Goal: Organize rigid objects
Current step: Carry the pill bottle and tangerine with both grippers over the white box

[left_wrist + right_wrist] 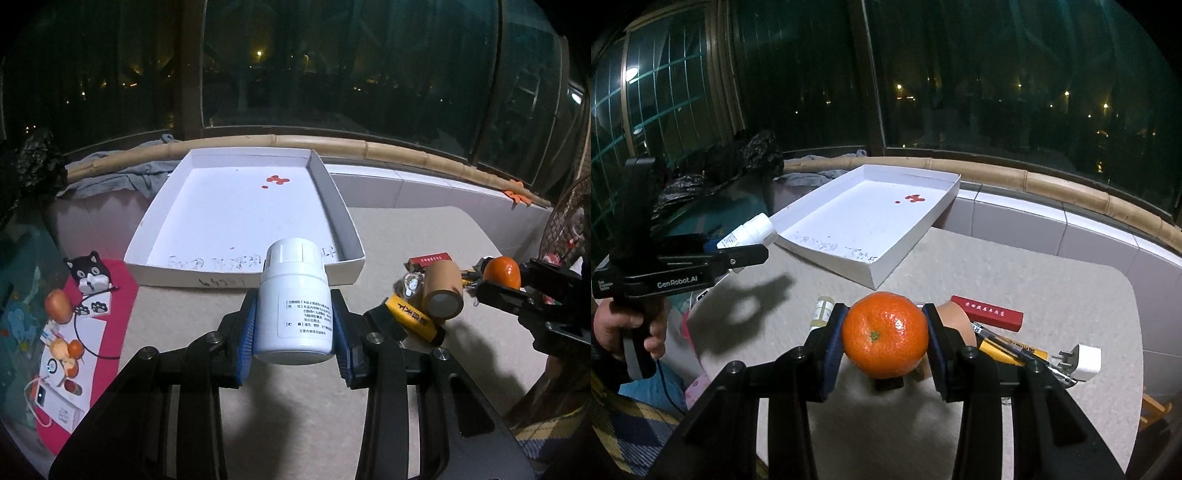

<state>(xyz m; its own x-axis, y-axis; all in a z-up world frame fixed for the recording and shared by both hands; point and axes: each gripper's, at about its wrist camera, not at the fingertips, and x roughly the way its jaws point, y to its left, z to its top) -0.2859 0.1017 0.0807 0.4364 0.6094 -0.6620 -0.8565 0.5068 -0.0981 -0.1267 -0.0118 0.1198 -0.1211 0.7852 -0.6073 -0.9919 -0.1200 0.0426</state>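
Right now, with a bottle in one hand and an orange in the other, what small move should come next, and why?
Probably carry the white bottle forward over the white tray and set it down. The left tool already grips it off the table, and the tray just ahead holds no objects.

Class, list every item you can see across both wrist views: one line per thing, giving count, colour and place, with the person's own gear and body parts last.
pill bottle: one, white, clamped in left gripper
tangerine: one, orange, clamped in right gripper
box lid: one, white, red spots inside, far side of table
table: one, beige
red box: one, flat, right of tangerine
charger plug: one, white, table's right
tape roll: one, brown, right pile
cat figure: one, black-white, left on red mat
bamboo pole: one, tan, along sill
left gripper: black, blue pads
right gripper: black
hand: one, on left gripper's handle
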